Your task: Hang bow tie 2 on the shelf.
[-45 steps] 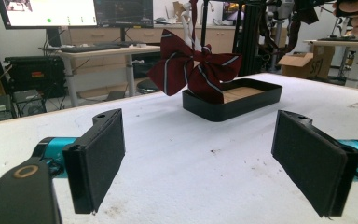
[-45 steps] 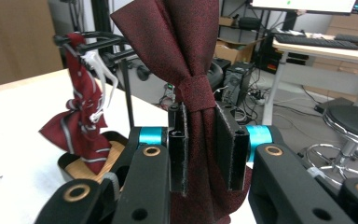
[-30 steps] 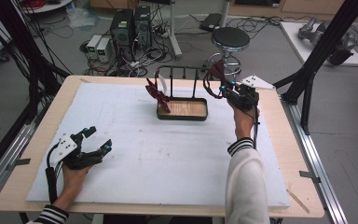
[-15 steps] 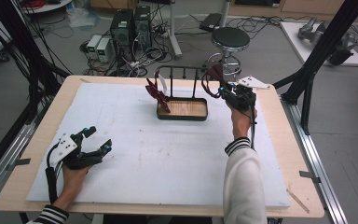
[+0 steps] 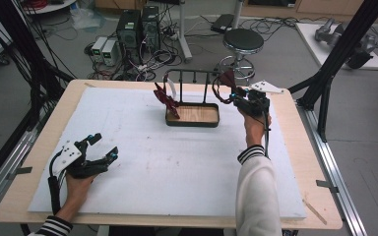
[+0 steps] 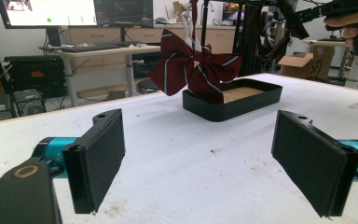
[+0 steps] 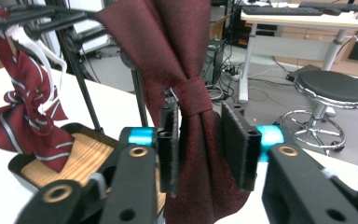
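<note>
With jaws just parted, right hand-held gripper (image 7: 199,140)

The right tongs (image 7: 200,144) have just been opening. Their jaws now stand a little apart on either side of the dark red bow tie (image 7: 186,93), with its knot between the pads; in the right gripper view a narrow gap shows at the right pad, while at the left pad the cloth lies close against it and contact cannot be told. In the high view the bow tie (image 5: 226,78) hangs at the right end of the black rack (image 5: 192,73), just in front of these tongs (image 5: 232,92).
</note>
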The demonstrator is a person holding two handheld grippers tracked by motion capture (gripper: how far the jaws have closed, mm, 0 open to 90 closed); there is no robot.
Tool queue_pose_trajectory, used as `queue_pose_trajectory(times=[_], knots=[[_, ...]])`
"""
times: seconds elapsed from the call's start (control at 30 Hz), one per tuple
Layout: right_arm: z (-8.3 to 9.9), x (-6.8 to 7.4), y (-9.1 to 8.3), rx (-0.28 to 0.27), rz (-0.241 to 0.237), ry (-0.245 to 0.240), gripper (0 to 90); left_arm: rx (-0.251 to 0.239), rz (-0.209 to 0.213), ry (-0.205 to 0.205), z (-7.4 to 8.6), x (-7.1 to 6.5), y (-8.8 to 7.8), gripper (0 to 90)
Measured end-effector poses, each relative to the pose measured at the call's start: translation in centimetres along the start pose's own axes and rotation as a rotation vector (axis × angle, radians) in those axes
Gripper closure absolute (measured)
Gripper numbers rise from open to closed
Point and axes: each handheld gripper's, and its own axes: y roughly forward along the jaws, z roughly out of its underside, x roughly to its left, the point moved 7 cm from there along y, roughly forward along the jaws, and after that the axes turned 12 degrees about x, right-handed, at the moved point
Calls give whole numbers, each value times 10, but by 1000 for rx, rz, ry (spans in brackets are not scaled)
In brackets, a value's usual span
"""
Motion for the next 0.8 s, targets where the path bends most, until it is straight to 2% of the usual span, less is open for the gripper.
queue_pose_trajectory(times=[0.13,0.23,0.5,0.63,0.8], knots=[[2,1,3,15,-11,4,509,1,0,2,0,0,0,177],[3,0,3,18,-5,8,492,1,0,2,0,0,0,177],[4,-1,1,34,18,20,235,-1,-1,4,0,0,0,177],[1,1,-3,17,25,8,131,-1,-1,5,0,0,0,177],[-2,6,-12,23,24,-21,113,-2,-3,6,0,0,0,176]])
